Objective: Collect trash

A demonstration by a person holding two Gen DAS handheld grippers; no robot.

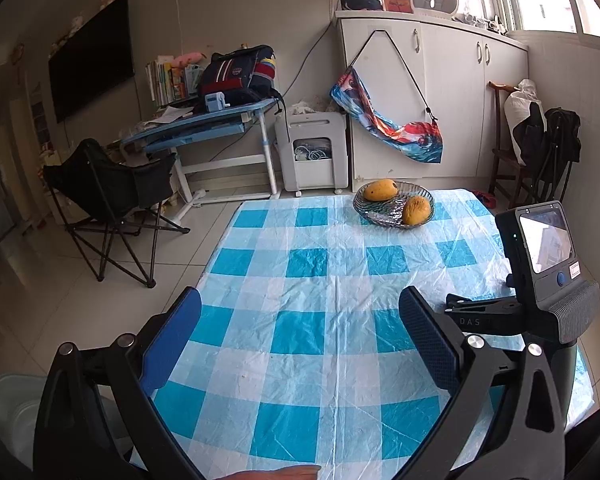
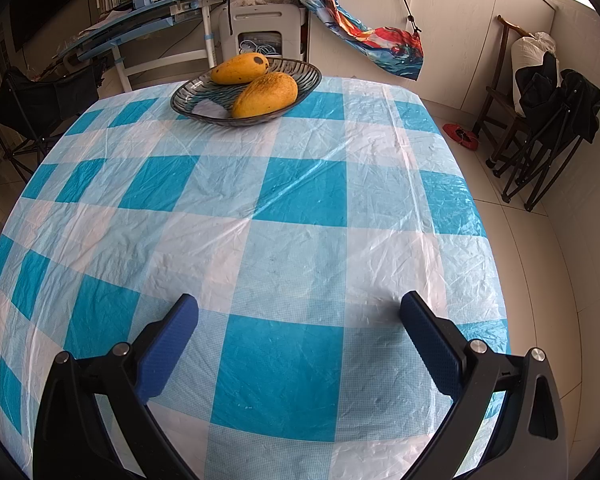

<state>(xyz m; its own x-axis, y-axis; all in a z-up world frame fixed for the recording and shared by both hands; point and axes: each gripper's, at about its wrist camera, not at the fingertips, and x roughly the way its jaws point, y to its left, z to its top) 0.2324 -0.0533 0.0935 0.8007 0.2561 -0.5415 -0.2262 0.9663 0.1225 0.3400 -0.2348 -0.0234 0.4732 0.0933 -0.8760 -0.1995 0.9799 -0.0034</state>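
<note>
No trash shows on the blue-and-white checked tablecloth (image 1: 320,280) in either view. My left gripper (image 1: 300,300) is open and empty, held above the near part of the table. My right gripper (image 2: 300,308) is open and empty, low over the cloth (image 2: 300,208). The back of the right gripper body (image 1: 540,264) shows at the right of the left wrist view. A whitish bin-like container (image 1: 16,404) shows partly at the lower left, beside the table.
A glass bowl (image 1: 364,216) with two mangoes (image 1: 380,191) stands at the far side of the table; it also shows in the right wrist view (image 2: 196,98). A folding chair (image 1: 108,196) stands left, a desk (image 1: 196,128) behind, a wooden chair (image 2: 540,92) right.
</note>
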